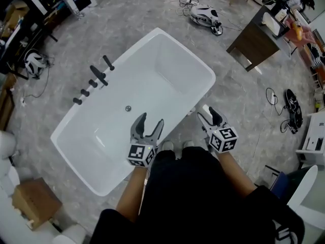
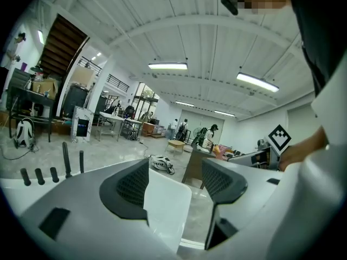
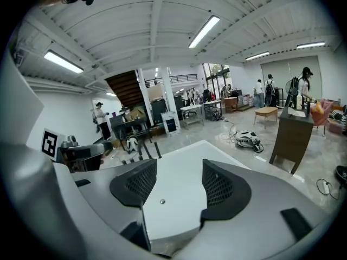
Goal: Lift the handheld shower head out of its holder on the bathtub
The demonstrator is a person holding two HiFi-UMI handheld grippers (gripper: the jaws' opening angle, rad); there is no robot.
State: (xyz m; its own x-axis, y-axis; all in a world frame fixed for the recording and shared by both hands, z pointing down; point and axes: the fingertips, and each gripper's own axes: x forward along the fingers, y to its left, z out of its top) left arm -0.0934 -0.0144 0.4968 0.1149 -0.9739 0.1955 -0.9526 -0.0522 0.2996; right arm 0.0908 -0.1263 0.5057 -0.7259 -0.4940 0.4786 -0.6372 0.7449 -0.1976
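The white bathtub [image 1: 203,72] lies diagonally below me. Black fittings stand on its far left rim, with the handheld shower head [image 1: 108,62] upright in its holder at the far end of the row, beside the spout [image 1: 98,75] and several knobs [image 1: 85,92]. My left gripper [image 1: 152,119] hangs open over the tub's near side, nothing between its jaws. My right gripper [image 1: 207,113] is open and empty just outside the near rim. The left gripper [image 2: 173,180] sees the shower head [image 2: 81,161] far to the left. The right gripper [image 3: 179,186] sees the shower head [image 3: 157,149] ahead.
A dark wooden cabinet [image 1: 254,42] stands at the back right, and a white device with cables [image 1: 205,15] lies on the floor behind the tub. A cardboard box [image 1: 33,202] sits at the near left. Cables [image 1: 289,111] trail at the right. People stand far off [image 3: 306,85].
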